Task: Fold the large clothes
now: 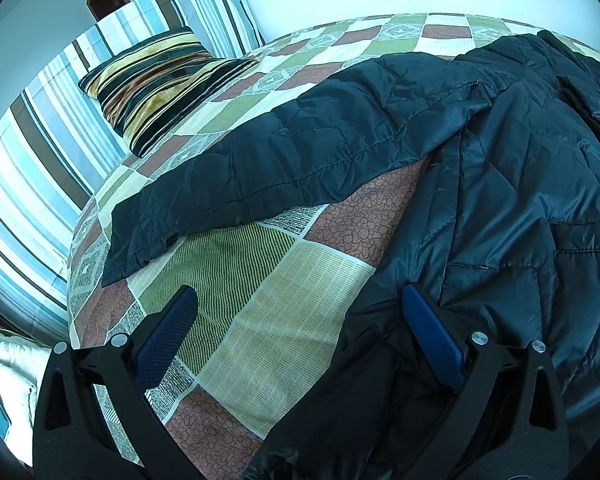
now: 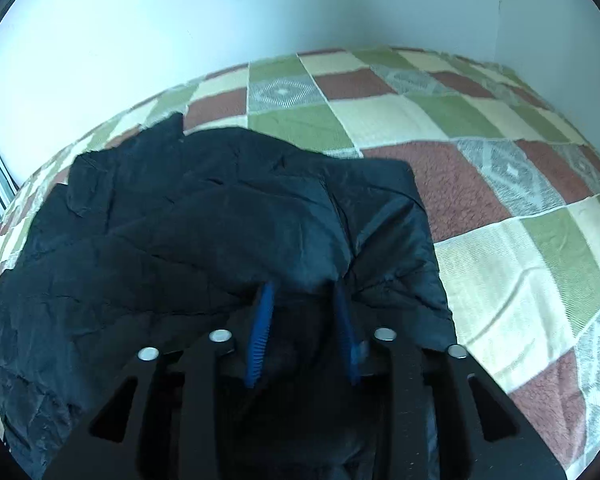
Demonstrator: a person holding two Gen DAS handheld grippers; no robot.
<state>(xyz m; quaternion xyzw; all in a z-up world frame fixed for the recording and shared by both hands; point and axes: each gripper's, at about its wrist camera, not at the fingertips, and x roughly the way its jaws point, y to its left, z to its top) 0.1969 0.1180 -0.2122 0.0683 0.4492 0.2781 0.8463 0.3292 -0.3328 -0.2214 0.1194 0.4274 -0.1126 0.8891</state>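
Your right claw (image 2: 302, 304) half-closed on jacket (image 2: 188, 232) fold; slippery fabric may slide out. Left claw (image 1: 300, 312) wide open, holding nothing; sleeve (image 1: 260, 152) still spread on bed (image 1: 308, 304).

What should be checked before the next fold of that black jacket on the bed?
1. Jacket lying on the bed: ok.
2. Sleeve folded in: not ok, it lies spread out toward the pillow.
3. Left gripper ready to grasp: ok, open, hem at one pad.
4. Right gripper holding fabric: cannot tell; cloth bunches between its pads.
5. Bed beside the jacket bare: ok.
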